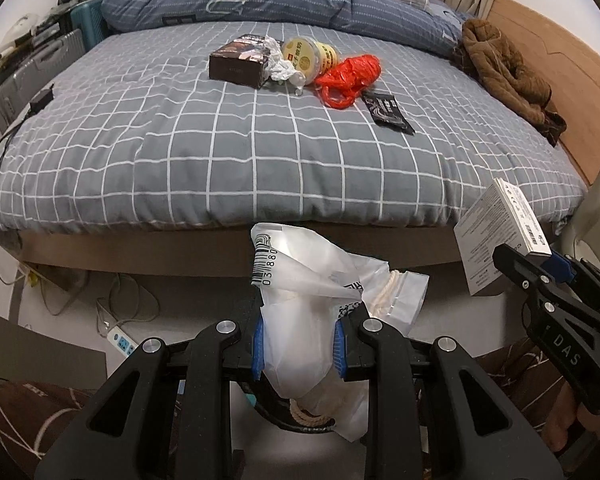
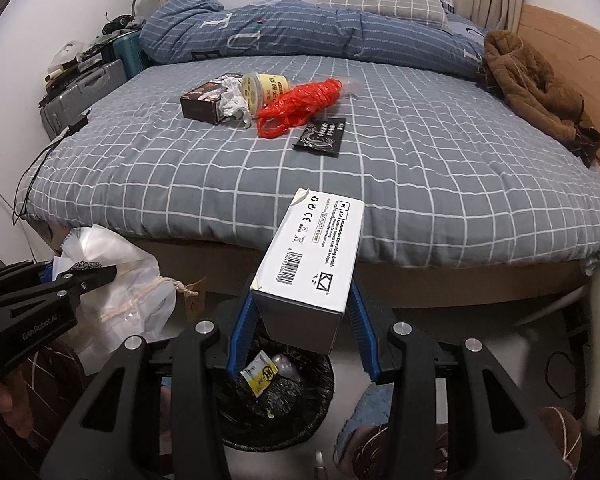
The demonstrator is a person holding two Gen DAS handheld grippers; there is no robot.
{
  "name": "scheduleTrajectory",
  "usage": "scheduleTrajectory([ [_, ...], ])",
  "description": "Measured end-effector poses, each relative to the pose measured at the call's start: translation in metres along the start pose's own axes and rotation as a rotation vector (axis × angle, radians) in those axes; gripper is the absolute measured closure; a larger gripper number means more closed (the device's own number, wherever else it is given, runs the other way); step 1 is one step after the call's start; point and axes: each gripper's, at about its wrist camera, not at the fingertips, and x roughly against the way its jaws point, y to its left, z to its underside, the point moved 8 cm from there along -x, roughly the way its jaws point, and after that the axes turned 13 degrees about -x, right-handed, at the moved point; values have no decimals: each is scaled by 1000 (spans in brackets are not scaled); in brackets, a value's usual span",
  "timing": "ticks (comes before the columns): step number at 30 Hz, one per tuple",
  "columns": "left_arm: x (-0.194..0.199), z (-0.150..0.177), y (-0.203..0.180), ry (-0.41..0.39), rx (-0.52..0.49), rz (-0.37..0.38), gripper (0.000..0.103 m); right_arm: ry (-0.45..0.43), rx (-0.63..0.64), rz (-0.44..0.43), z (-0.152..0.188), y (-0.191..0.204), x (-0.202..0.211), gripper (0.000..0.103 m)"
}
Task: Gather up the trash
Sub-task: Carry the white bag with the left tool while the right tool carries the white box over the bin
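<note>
My left gripper (image 1: 300, 350) was clamped on a crumpled translucent plastic bag (image 1: 316, 300), its blue pads pressing both sides of the bag, which carried a barcode print and a pale cord. My right gripper (image 2: 302, 328) was pinching a white cardboard box (image 2: 312, 258) by its long sides, the printed face with a barcode turned up. Both loads hung in front of the near edge of the bed (image 2: 420, 184). Directly beneath the box stood a wastebasket (image 2: 276, 396) lined in black, with a yellow wrapper (image 2: 260, 376) inside. Remaining on the grey checked bedcover were a dark box (image 1: 240, 64), crumpled white paper (image 1: 280, 62), a yellow tub (image 1: 310, 56) on its side, a red plastic bag (image 1: 350, 76) and a black sachet (image 1: 388, 110), grouped near one another.
</note>
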Motion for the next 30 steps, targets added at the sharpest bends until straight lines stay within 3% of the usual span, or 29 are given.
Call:
scheduleTrajectory([
  [8,-23,22,-8,50,-16,3,79,58,-14,26,26,-15,-20,61],
  [30,-163,60,-20,255,-42,47,79,262,-33,66,75,-44,-128,61],
])
